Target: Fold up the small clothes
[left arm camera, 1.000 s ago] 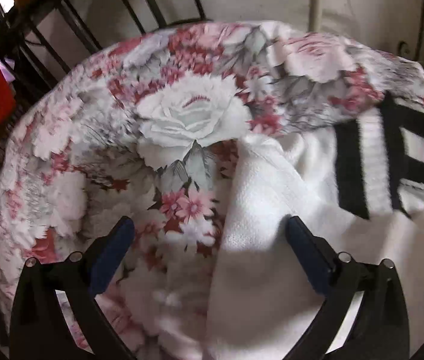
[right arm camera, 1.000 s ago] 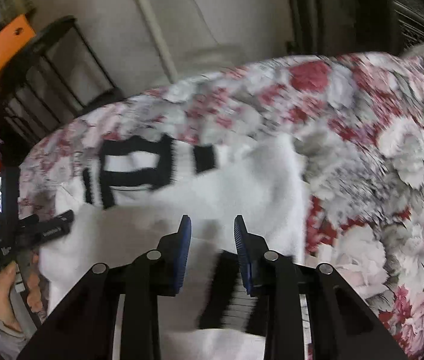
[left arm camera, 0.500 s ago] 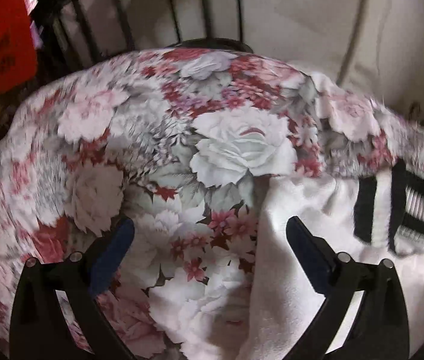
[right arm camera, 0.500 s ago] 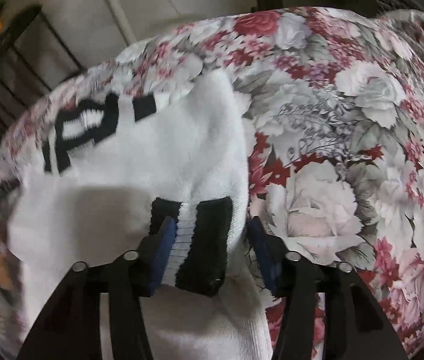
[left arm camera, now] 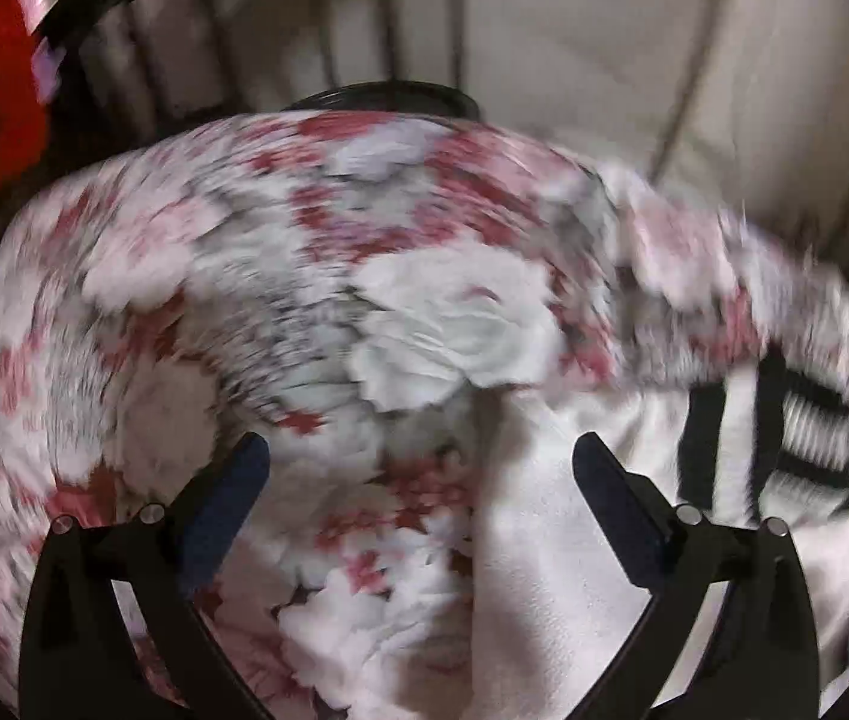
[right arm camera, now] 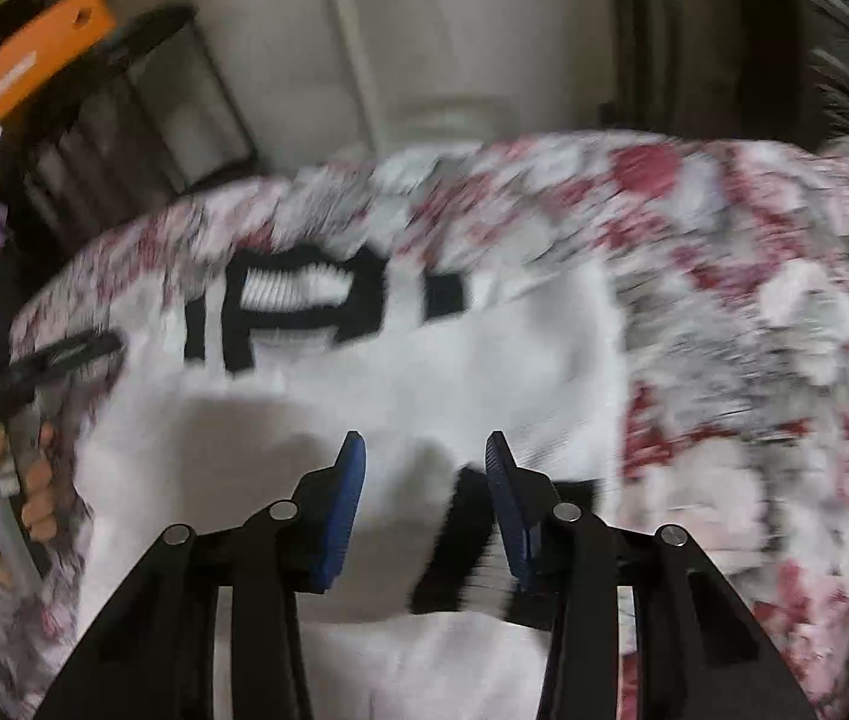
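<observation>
Lying rumpled, fleecy white garment (right arm camera: 376, 384) covers floral cloth (right arm camera: 754, 312).

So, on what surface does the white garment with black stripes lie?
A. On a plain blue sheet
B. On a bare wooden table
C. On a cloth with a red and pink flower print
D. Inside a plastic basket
C: in the right wrist view the white garment lies spread on the floral cloth, whose red and pink flowers show around it.
</observation>
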